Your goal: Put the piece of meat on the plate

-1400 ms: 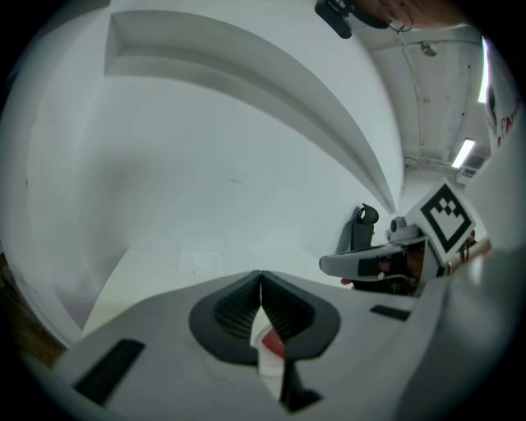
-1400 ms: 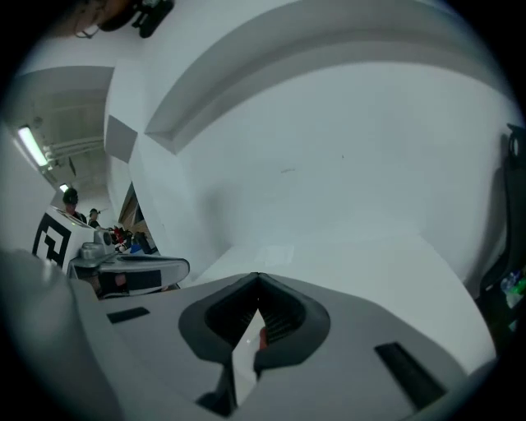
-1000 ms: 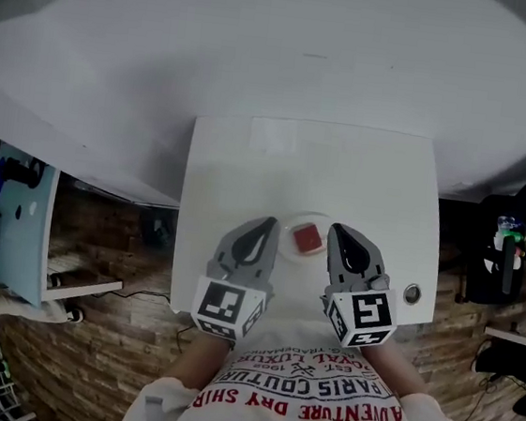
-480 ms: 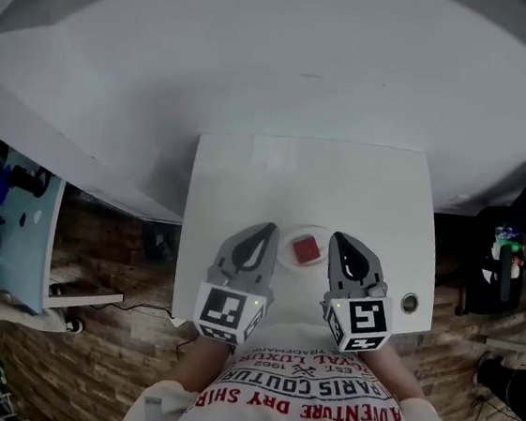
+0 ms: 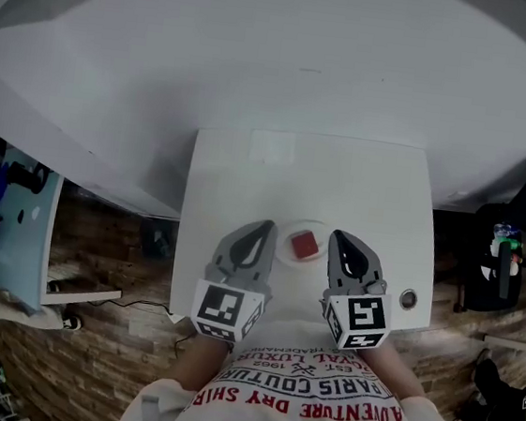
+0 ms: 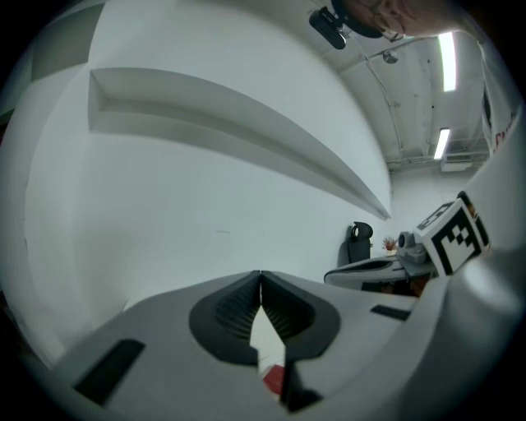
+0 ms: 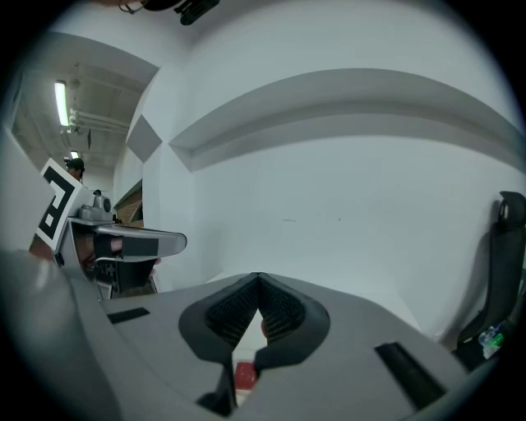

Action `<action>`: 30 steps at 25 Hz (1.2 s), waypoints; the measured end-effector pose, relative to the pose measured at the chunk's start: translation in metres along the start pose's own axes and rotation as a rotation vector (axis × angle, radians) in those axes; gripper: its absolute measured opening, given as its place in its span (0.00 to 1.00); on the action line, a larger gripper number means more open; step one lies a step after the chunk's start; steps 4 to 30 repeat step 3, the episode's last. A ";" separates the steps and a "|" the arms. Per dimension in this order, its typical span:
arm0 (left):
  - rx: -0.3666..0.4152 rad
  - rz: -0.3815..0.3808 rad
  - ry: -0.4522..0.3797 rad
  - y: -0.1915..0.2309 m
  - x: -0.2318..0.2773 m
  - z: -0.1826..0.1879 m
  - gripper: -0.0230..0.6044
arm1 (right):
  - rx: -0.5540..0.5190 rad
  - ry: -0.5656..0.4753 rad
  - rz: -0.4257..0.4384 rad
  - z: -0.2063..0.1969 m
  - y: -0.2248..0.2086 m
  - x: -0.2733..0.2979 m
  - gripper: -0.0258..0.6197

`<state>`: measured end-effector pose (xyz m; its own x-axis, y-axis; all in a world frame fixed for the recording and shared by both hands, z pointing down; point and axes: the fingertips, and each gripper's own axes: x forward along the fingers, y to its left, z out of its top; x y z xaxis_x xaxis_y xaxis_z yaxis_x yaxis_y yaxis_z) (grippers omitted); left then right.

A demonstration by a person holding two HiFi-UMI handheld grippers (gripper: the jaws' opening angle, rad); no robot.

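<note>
A red square piece of meat (image 5: 305, 246) lies on a small white plate (image 5: 288, 232) near the front of the white table (image 5: 248, 175). My left gripper (image 5: 267, 224) rests just left of the plate, and my right gripper (image 5: 338, 233) just right of it. In both gripper views the jaws meet at their tips with nothing held: left gripper (image 6: 260, 276), right gripper (image 7: 259, 279). Below the closed jaws a bit of the meat (image 6: 274, 380) shows in the left gripper view, and the meat (image 7: 245, 374) again in the right gripper view.
A small round metal fitting (image 5: 409, 297) sits at the table's right front corner. A white wall with a ledge stands behind the table. A black chair (image 5: 508, 256) is to the right and a pale blue bench (image 5: 11, 223) to the left, over a brick-patterned floor.
Neither gripper has moved, and the meat stays on the plate. Only the head camera has shifted a little.
</note>
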<state>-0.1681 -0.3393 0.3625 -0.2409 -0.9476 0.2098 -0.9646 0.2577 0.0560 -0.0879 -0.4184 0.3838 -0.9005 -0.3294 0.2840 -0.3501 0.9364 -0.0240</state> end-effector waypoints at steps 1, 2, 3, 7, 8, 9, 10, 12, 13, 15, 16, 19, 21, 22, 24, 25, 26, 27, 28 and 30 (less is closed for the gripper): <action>-0.001 0.000 0.000 0.000 0.000 0.000 0.05 | 0.000 0.002 0.001 -0.001 0.000 0.000 0.06; -0.001 0.000 0.001 0.001 0.000 -0.001 0.05 | 0.000 0.004 0.002 -0.002 0.000 0.000 0.06; -0.001 0.000 0.001 0.001 0.001 -0.001 0.05 | 0.000 0.007 0.003 -0.003 0.000 0.000 0.06; -0.001 0.000 0.001 0.001 0.001 -0.001 0.05 | 0.000 0.007 0.003 -0.003 0.000 0.000 0.06; -0.001 0.000 0.001 0.001 0.001 -0.001 0.05 | 0.000 0.007 0.003 -0.003 0.000 0.000 0.06; -0.001 0.000 0.001 0.001 0.001 -0.001 0.05 | 0.000 0.007 0.003 -0.003 0.000 0.000 0.06; -0.001 0.000 0.001 0.001 0.001 -0.001 0.05 | 0.000 0.007 0.003 -0.003 0.000 0.000 0.06; -0.001 0.000 0.001 0.001 0.001 -0.001 0.05 | 0.000 0.007 0.003 -0.003 0.000 0.000 0.06; -0.001 0.000 0.001 0.001 0.001 -0.001 0.05 | 0.000 0.007 0.003 -0.003 0.000 0.000 0.06; -0.001 0.000 0.001 0.001 0.001 -0.001 0.05 | 0.000 0.007 0.003 -0.003 0.000 0.000 0.06; -0.001 0.000 0.001 0.001 0.001 -0.001 0.05 | 0.000 0.007 0.003 -0.003 0.000 0.000 0.06; -0.001 0.000 0.001 0.001 0.001 -0.001 0.05 | 0.000 0.007 0.003 -0.003 0.000 0.000 0.06; -0.001 0.000 0.001 0.001 0.001 -0.001 0.05 | 0.000 0.007 0.003 -0.003 0.000 0.000 0.06; -0.001 0.000 0.001 0.001 0.001 -0.001 0.05 | 0.000 0.007 0.003 -0.003 0.000 0.000 0.06; -0.001 0.000 0.001 0.001 0.001 -0.001 0.05 | 0.000 0.007 0.003 -0.003 0.000 0.000 0.06; -0.001 0.000 0.001 0.001 0.001 -0.001 0.05 | 0.000 0.007 0.003 -0.003 0.000 0.000 0.06; -0.001 0.000 0.001 0.001 0.001 -0.001 0.05 | 0.000 0.007 0.003 -0.003 0.000 0.000 0.06; -0.001 0.000 0.001 0.001 0.001 -0.001 0.05 | 0.000 0.007 0.003 -0.003 0.000 0.000 0.06; -0.001 0.000 0.001 0.001 0.001 -0.001 0.05 | 0.000 0.007 0.003 -0.003 0.000 0.000 0.06; -0.001 0.000 0.001 0.001 0.001 -0.001 0.05 | 0.000 0.007 0.003 -0.003 0.000 0.000 0.06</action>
